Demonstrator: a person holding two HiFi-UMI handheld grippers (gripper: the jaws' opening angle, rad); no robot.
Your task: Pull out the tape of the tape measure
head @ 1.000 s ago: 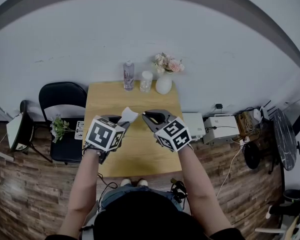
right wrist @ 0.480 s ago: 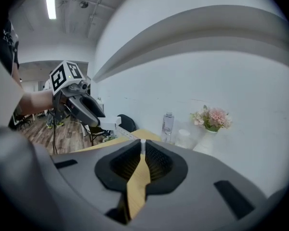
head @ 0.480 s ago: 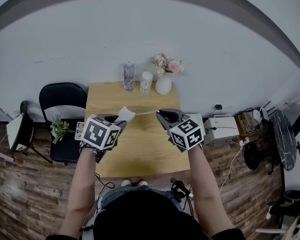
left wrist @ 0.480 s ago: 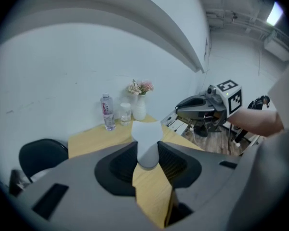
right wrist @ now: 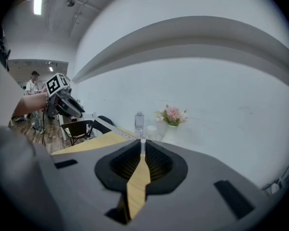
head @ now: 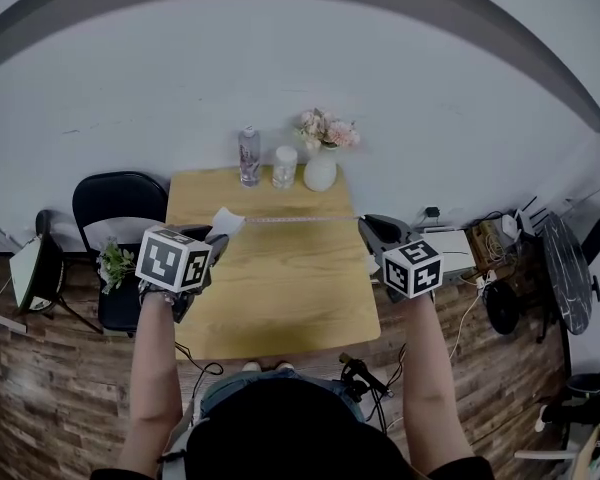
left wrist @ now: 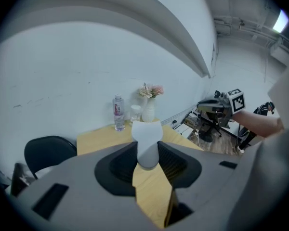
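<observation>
Two grips | left gripper (left wrist: 148, 158) clamps tape measure case (left wrist: 146, 134), likely light, rigid; right gripper (right wrist: 142, 150) fingers pinch tape (head: 290, 219) end, likely thin, springy

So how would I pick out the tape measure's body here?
Find the wooden table against the white wall. A thin tape runs above it from the right gripper to the left gripper, which clamps a small white case. Unlike the bottle, cup and vase by the wall, it is held in the air.
</observation>
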